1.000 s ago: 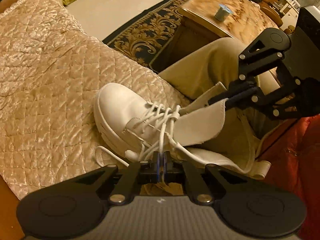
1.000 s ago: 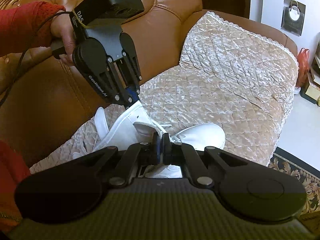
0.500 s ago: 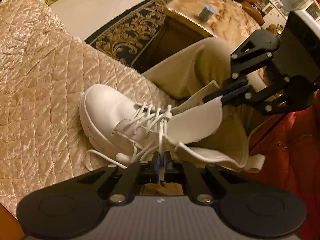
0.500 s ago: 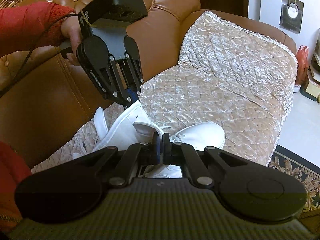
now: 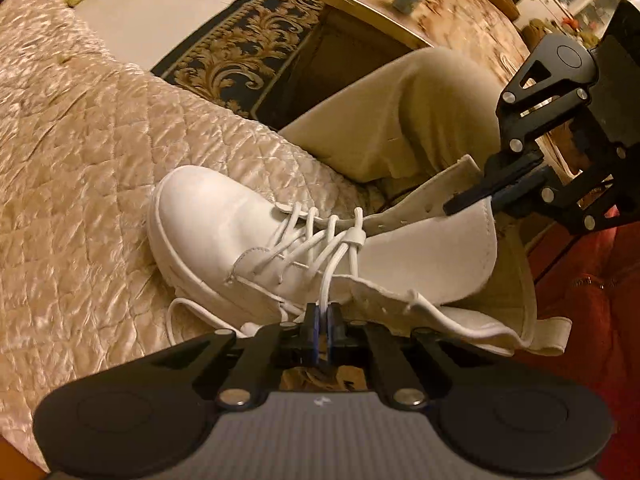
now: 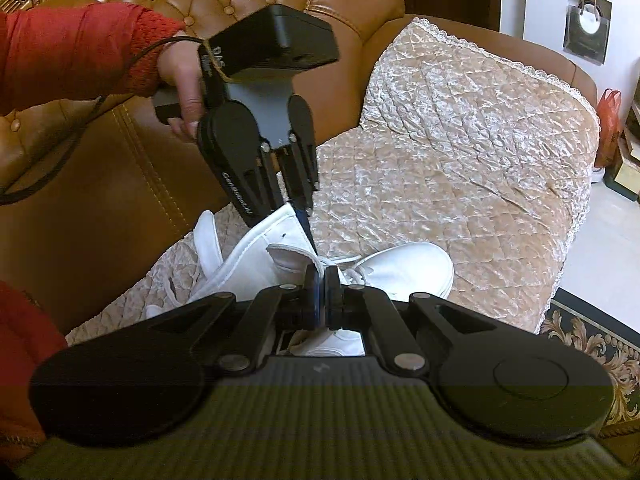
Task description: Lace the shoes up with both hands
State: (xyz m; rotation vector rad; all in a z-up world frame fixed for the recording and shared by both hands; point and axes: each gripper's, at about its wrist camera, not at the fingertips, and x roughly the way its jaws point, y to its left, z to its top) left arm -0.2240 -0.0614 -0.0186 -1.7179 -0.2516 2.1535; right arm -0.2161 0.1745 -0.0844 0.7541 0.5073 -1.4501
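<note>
A white high-top shoe [image 5: 224,224] lies on a quilted beige sofa cover [image 5: 80,168], toe pointing away. Its white lace [image 5: 329,276] runs from the top crossing straight into my left gripper [image 5: 322,314], which is shut on it. My right gripper [image 5: 470,202] comes in from the right and is shut on the top edge of the shoe's tongue [image 5: 420,252]. In the right wrist view my right gripper [image 6: 322,280] pinches that tongue [image 6: 290,254] above the shoe [image 6: 404,268]. My left gripper [image 6: 305,216] hangs just above the shoe's collar, held by a hand in a red sleeve.
A loose end of lace [image 5: 180,308] loops on the cover left of the shoe. A person's beige trouser leg [image 5: 400,120] lies behind it. Beyond are a patterned rug [image 5: 240,48] and a wooden table [image 5: 420,8]. The brown leather sofa back [image 6: 120,184] rises behind.
My left gripper has swung right and turned, closer to the right gripper, still holding the lace. The right gripper keeps its pinch on the tongue.
</note>
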